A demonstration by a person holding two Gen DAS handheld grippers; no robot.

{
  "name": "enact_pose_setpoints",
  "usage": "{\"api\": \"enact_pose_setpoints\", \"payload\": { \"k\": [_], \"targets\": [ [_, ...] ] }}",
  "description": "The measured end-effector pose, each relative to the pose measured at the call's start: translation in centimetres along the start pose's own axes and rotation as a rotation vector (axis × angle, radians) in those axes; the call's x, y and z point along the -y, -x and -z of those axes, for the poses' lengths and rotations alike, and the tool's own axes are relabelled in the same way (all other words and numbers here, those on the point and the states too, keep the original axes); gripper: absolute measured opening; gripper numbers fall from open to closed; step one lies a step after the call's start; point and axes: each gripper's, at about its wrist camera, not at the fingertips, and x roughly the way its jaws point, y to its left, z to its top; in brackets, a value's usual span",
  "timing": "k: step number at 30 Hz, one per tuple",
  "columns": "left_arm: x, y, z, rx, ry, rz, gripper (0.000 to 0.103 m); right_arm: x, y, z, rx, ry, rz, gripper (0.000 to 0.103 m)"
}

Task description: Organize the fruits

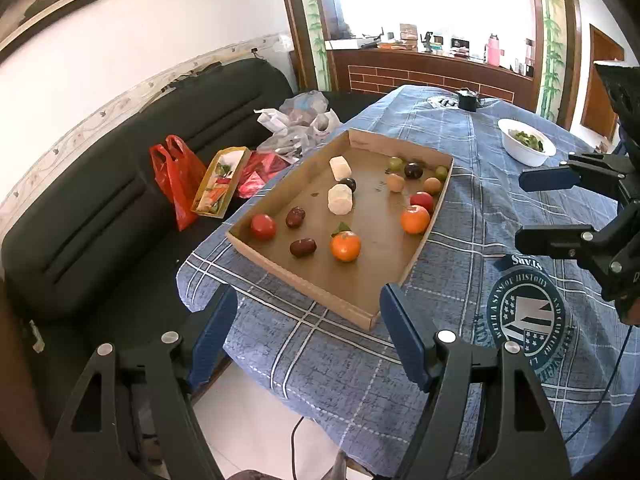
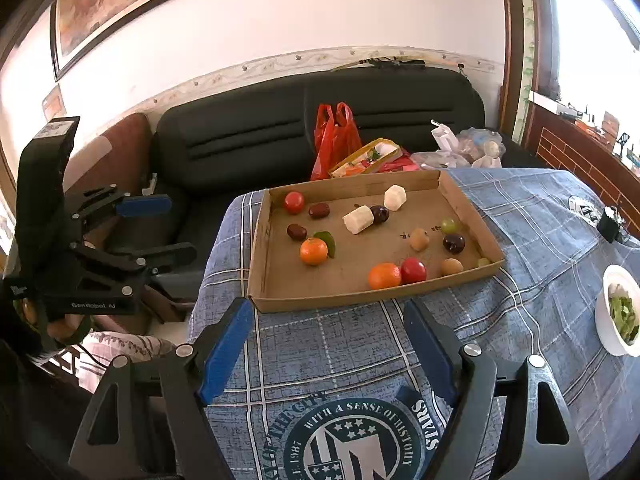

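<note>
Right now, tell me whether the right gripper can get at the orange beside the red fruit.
Probably yes: the right gripper is open and empty, the orange sits behind the tray's low near wall, nothing above it.

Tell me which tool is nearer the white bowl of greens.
Right. The right tool hovers open over the cloth with the white bowl just off its right side; the left tool hangs open past the table's far edge.

Ahead of our right gripper [image 2: 328,344] we see a table draped in a blue plaid cloth [image 2: 520,320]. A shallow brown cardboard tray [image 2: 256,264] lies just beyond its fingertips, a white round bowl [image 2: 604,320] to its right, a small black box [image 2: 608,225] farther off.
</note>
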Motion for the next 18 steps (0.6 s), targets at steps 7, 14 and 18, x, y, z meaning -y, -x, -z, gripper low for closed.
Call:
{"api": "enact_pose_setpoints", "payload": {
  "k": [7, 14, 18],
  "targets": [
    [-0.4, 0.0, 0.0, -0.001, 0.005, -0.001, 0.074, -0.6, -0.5, -0.3, -0.008, 0.023, -0.005, 0.079],
    [-0.4, 0.5, 0.2, 0.031, 0.01, -0.024, 0.074, -0.6, -1.0, -0.5, -0.005, 0.021, -0.004, 0.079],
    [-0.6, 0.5, -0.1, 0.014, 0.025, -0.008, 0.074, -0.7, -1.2, -0.5, -0.006, 0.02, -0.01, 0.079]
  ]
}}
